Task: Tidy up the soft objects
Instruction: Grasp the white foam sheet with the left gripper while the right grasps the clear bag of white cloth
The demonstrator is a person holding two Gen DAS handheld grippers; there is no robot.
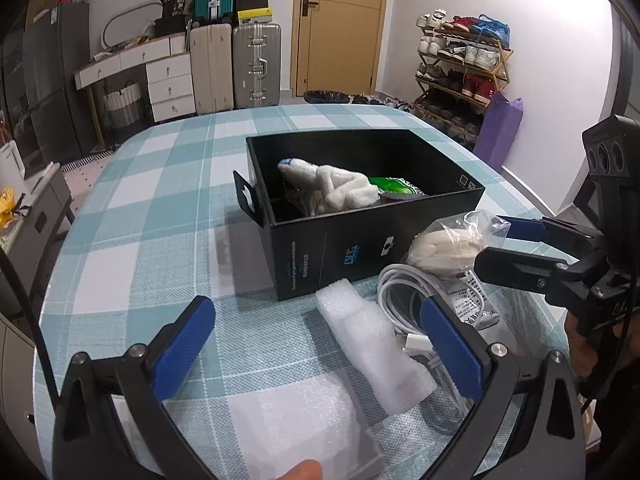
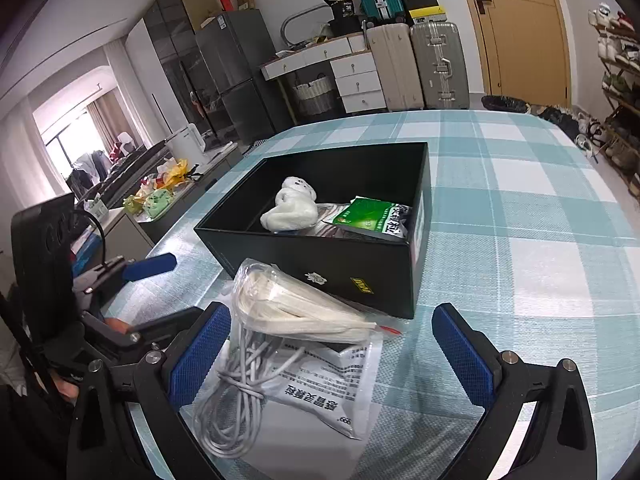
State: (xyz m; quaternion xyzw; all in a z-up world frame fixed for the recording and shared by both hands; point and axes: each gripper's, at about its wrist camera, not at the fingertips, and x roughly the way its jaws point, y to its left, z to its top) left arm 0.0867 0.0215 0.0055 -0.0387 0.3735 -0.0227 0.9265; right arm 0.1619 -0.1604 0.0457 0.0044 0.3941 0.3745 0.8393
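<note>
Roughly halfway, by my reading: the black box (image 2: 320,276) on the checked tablecloth (image 2: 520,208) already holds a white plush toy (image 2: 290,210) and, beside it toward the box's right wall, a green packet (image 2: 366,220), so those two count as put away. Outside the box, against its near wall, four things are left. A clear bag of white masks (image 2: 296,308) leans on that wall; under it and nearer the camera lies a white printed sachet (image 2: 320,384), with a coiled white cable (image 2: 236,396) just left of the sachet. A strip of white foam wrap (image 1: 372,344) lies in front of the box too, left of the cable as the left wrist view shows it. The right gripper (image 2: 332,356) has its jaws wide apart, straddling the mask bag and sachet without touching either, so I judge the bag to be the next thing picked up. The left gripper (image 1: 316,344) is likewise spread wide and holds nothing; the foam strip sits between its fingers, and one pad (image 1: 452,348) overlaps the cable in view. Whether the cable belongs in the box as a soft thing I cannot tell.
</note>
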